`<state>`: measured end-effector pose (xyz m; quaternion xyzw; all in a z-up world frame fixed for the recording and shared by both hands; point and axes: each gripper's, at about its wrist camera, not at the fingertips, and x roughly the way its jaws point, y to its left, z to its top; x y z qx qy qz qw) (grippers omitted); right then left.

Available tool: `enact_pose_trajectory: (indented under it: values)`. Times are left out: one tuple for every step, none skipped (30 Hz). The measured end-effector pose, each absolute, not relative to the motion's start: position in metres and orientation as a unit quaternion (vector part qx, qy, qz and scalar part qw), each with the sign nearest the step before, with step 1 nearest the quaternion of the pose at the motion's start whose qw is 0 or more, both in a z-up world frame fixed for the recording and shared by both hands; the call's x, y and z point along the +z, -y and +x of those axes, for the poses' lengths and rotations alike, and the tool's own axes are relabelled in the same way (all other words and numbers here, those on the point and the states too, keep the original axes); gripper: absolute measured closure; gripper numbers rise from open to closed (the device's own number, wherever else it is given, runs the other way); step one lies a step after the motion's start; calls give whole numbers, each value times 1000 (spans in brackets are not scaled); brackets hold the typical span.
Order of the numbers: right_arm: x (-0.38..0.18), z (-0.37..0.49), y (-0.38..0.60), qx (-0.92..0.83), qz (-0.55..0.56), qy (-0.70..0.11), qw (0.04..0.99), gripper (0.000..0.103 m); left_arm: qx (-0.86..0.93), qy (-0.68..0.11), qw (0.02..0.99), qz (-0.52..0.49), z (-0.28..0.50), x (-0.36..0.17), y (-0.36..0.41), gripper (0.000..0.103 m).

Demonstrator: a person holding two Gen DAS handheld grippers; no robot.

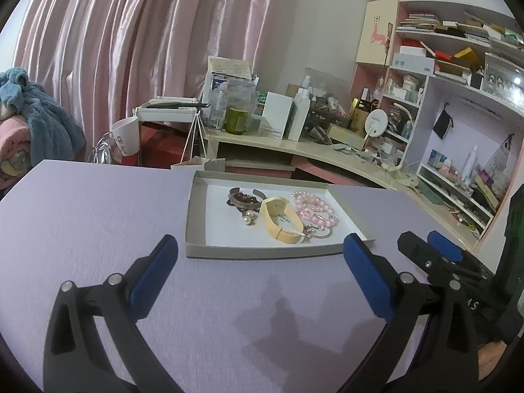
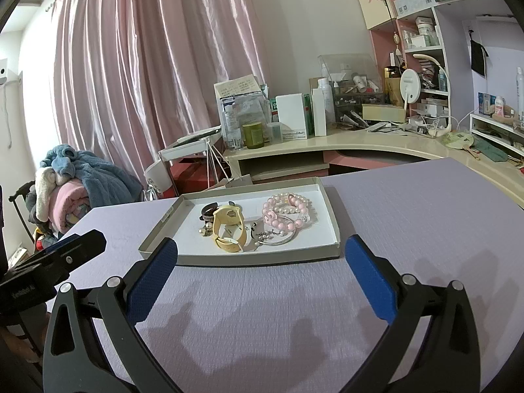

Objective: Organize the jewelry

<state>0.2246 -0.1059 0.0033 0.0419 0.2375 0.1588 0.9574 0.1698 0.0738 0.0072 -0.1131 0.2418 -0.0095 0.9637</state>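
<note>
A shallow grey cardboard tray (image 1: 196, 216) (image 2: 330, 219) lies on the lilac table. In it lie a cream watch (image 1: 281, 219) (image 2: 227, 226), pink bead bracelets (image 1: 314, 209) (image 2: 286, 211), a dark brown bracelet (image 1: 242, 198) (image 2: 207, 211), a silver bangle (image 2: 278, 234) and small pearl earrings (image 1: 249, 219). My left gripper (image 1: 262, 245) is open and empty, just in front of the tray. My right gripper (image 2: 262, 245) is open and empty, also in front of the tray. The right gripper's fingers (image 1: 442, 250) show at the right of the left wrist view.
The lilac table top (image 1: 98, 213) (image 2: 425, 213) spreads around the tray. Behind it stand a cluttered cream desk (image 2: 360, 144), shelves (image 1: 458, 65), a pink curtain and a pile of blankets (image 2: 75, 183).
</note>
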Motion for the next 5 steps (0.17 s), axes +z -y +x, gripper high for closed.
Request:
enact_pose_trajectory:
  values:
    - [3, 224, 106, 159, 42, -237, 957, 1, -10, -243, 963, -114, 170, 7, -74, 2]
    - [3, 224, 106, 158, 42, -238, 958, 1, -11, -244, 963, -115, 171, 7, -75, 2]
    - [3, 224, 106, 158, 43, -238, 957, 1, -10, -245, 963, -115, 172, 6, -77, 2]
    - [6, 225, 107, 158, 43, -238, 957, 1, -10, -245, 963, -116, 171, 6, -77, 2]
    - [8, 226, 107, 158, 44, -238, 957, 1, -10, -245, 963, -116, 170, 6, -76, 2]
